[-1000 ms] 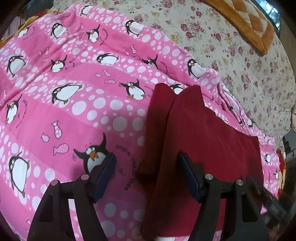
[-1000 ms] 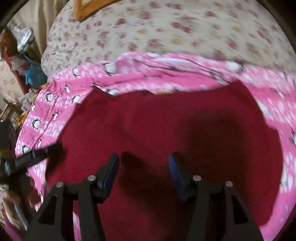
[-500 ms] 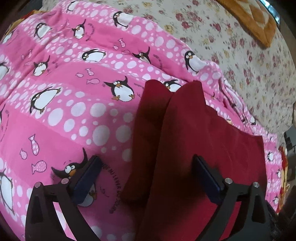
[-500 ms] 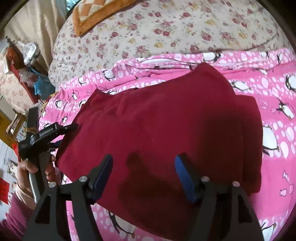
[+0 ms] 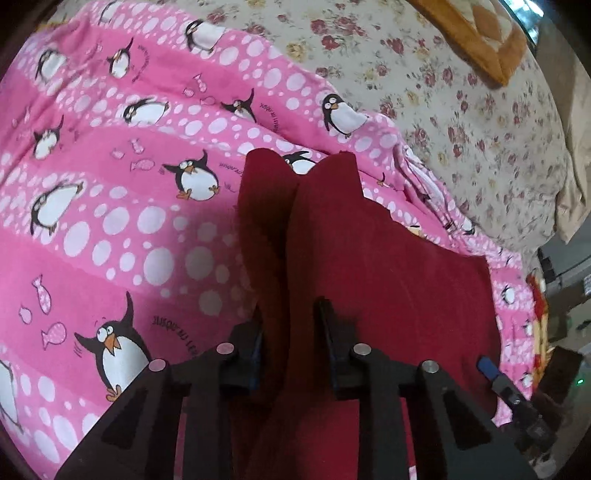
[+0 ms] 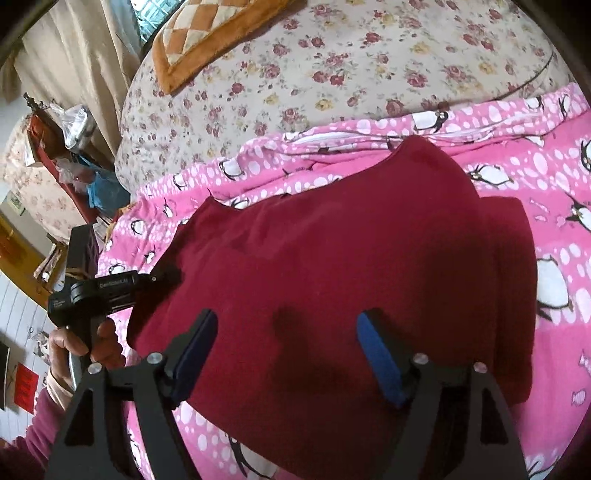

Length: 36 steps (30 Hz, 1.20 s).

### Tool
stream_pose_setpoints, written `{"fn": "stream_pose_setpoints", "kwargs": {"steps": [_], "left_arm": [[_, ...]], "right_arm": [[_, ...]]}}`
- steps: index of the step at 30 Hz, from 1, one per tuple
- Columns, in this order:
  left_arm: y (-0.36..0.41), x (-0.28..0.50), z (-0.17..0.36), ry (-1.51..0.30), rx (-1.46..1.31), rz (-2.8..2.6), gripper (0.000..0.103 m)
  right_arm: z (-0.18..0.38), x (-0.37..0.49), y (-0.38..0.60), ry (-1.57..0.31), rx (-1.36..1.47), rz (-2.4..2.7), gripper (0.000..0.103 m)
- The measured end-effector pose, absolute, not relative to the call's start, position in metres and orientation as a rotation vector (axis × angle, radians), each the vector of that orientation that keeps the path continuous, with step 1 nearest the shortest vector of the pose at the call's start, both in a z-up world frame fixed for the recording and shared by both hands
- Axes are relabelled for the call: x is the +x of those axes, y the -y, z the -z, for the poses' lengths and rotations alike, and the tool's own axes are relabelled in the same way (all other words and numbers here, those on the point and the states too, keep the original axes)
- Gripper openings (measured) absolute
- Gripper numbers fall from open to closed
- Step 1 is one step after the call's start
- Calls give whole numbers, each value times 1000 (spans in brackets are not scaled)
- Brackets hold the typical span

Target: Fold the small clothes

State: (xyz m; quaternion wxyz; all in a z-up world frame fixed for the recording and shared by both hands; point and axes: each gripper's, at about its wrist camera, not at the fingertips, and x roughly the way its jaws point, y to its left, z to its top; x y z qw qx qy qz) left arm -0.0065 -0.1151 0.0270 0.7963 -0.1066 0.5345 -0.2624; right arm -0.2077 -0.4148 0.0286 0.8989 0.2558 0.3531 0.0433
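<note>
A dark red garment (image 5: 388, 266) lies folded on a pink penguin blanket (image 5: 110, 206). My left gripper (image 5: 291, 343) is shut on a raised fold along the garment's left edge. In the right wrist view the same garment (image 6: 351, 258) spreads across the blanket (image 6: 554, 177), and my right gripper (image 6: 288, 350) hovers open above its near part, holding nothing. The left gripper's body (image 6: 99, 291) and the hand holding it show at the garment's left edge there. The right gripper's blue fingertip (image 5: 485, 365) shows at the lower right of the left wrist view.
A floral bedspread (image 6: 332, 74) lies beyond the blanket, with an orange checked cushion (image 6: 207, 33) at the back. Cluttered furniture and bags (image 6: 62, 147) stand beside the bed on the left. The bed's edge drops off at the right of the left wrist view (image 5: 554, 258).
My left gripper's jaws have closed from wide open onto the garment's left fold. My right gripper has drawn back and up from the garment, still open.
</note>
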Motion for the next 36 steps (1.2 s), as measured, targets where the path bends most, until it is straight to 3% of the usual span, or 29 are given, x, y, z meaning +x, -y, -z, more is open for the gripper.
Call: {"fn": "stream_pose_setpoints", "kwargs": {"steps": [13,30,36], "left_arm": [[119,-10,-22,-1128,-208,507,16],[123,-15,-23,-1104,-164,501,16],[121,-23,-35,-1091,-185,523,2]], "right_arm": [[-26,-207,411,-744,494,-85,82],[-27,-206,410,-734,468,-86,81],[-27,-205,413,-734,494,-92,81]]}}
